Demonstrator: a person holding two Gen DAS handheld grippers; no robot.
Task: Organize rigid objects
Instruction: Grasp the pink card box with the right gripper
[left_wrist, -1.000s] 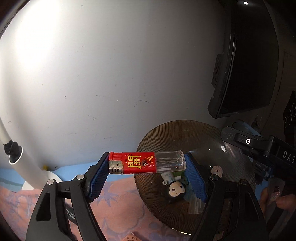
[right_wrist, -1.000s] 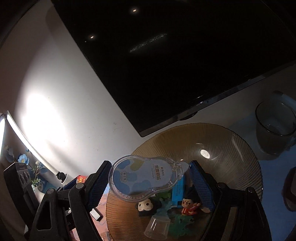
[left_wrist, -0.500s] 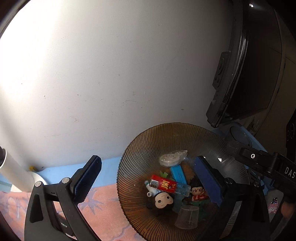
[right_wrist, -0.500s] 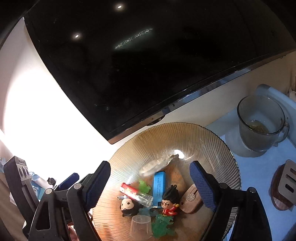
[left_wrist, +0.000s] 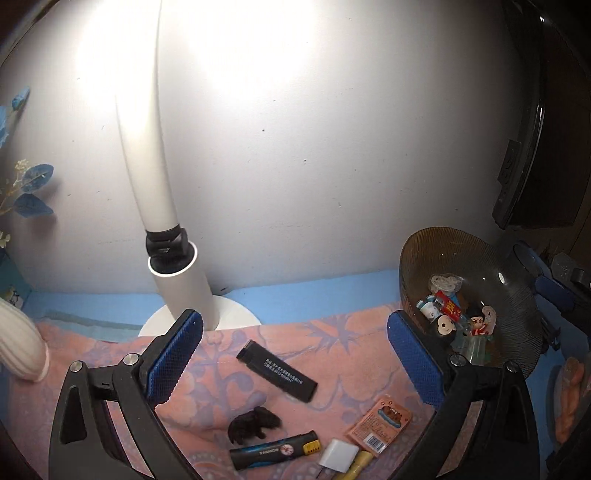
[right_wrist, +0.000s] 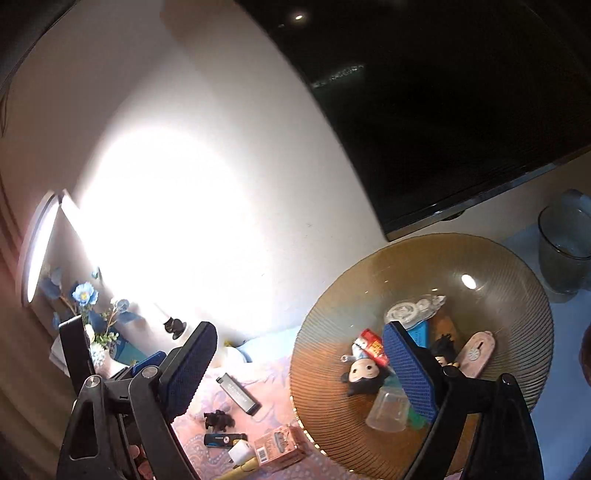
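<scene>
Both the left gripper (left_wrist: 295, 354) and the right gripper (right_wrist: 297, 369) are held wide, empty. A black stick (left_wrist: 277, 371) and a lighter (left_wrist: 273, 450) lie left of the amber bowl (left_wrist: 480, 254). Risk: the crowded bowl may be knocked, its contents spilled.

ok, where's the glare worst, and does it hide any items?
Right wrist view: the white wall is blown out by the lamp, while the ribbed amber glass bowl shows only a small highlight. Left wrist view: milder hotspot high on the wall; the black rectangular stick stays readable.
</scene>
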